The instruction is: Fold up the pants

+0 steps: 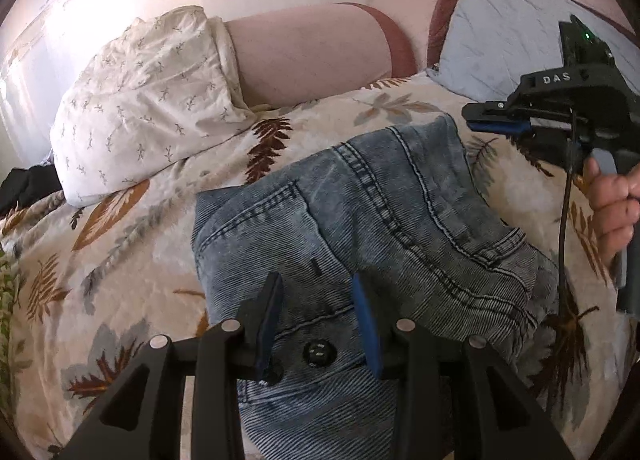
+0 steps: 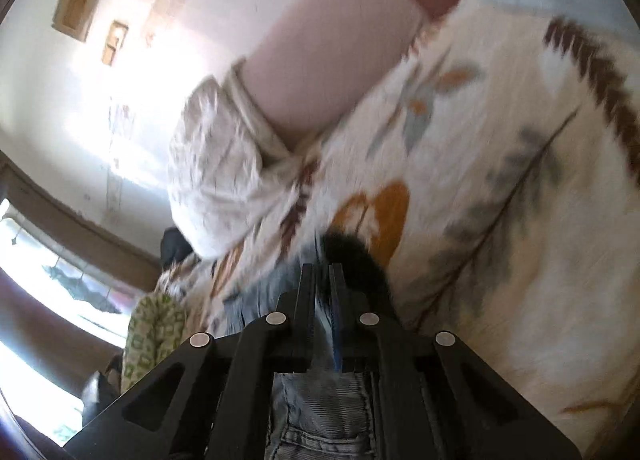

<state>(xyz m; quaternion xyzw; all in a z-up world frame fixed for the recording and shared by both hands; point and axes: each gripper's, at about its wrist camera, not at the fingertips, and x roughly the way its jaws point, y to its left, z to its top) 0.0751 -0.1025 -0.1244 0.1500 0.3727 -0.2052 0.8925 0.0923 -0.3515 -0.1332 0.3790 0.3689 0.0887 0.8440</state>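
Left claw (image 1: 316, 292) open above jeans (image 1: 384, 219); white pillow (image 1: 136, 99) nr, bedspread (image 1: 132, 260) under.

Faded blue denim pants (image 1: 380, 211) lie folded in a compact bundle on the bed, button and pockets showing.

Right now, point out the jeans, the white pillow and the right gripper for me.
jeans (image 1: 400, 219): left wrist view, on the stitched seat seam.
white pillow (image 1: 140, 99): left wrist view, middle of its printed case.
right gripper (image 1: 470, 119): left wrist view, tips of its closed fingers.
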